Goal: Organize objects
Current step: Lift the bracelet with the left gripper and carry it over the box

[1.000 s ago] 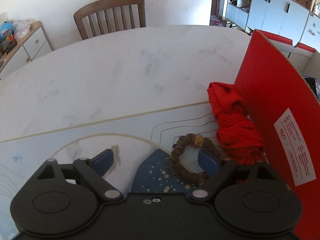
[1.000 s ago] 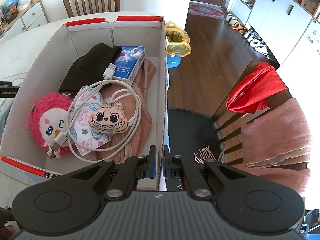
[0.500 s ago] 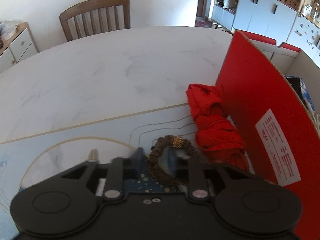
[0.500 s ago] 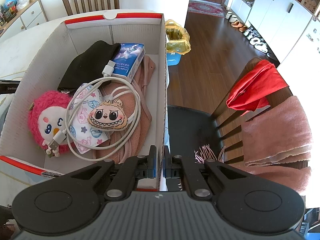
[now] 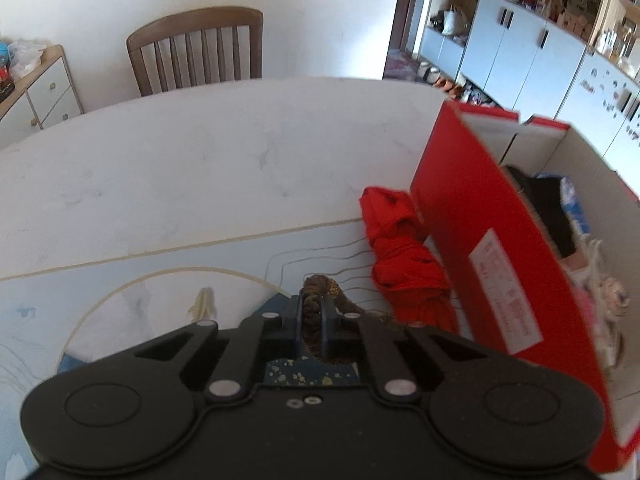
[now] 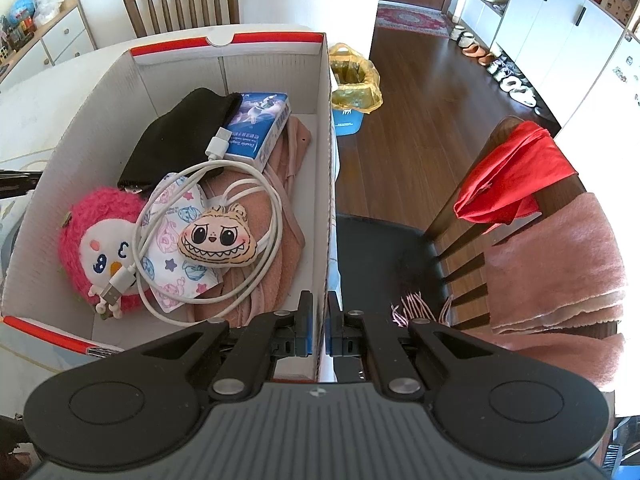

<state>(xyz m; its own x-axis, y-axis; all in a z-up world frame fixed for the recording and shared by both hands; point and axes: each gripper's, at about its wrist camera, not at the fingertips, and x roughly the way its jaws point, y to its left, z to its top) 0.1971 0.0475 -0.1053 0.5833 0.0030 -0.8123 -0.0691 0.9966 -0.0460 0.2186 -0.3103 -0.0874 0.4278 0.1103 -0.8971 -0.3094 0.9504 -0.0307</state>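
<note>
**Bead bracelet pinched, box wall clamped**

Going left to right: the left hand-held gripper (image 5: pixel 312 322) is squeezing a brown bead bracelet (image 5: pixel 316 300) between nearly closed fingers, low over the patterned mat on the bench (image 5: pixel 200 168). The loop is getting squashed into a narrow shape running away from the camera, with its gold bead at the far end. Just right of it a bundled red cloth (image 5: pixel 404 256) is lying on the bench, long axis running front to back, touching the red outer wall of the cardboard box (image 5: pixel 480 240).

The right hand-held gripper (image 6: pixel 319 330) is closed down on the box's (image 6: pixel 326 160) right wall, one finger inside, one outside. Sitting in the box: a pink plush penguin (image 6: pixel 100 248) at the left, a black pouch (image 6: pixel 176 140) toward the back, a blue packet (image 6: pixel 258 124) next to it, a coiled white USB cable (image 6: pixel 208 236) draped over a patterned face mask (image 6: pixel 172 224), and a toothy monster charm (image 6: pixel 218 240) inside the coil, all on pink fabric (image 6: pixel 256 276).
</note>
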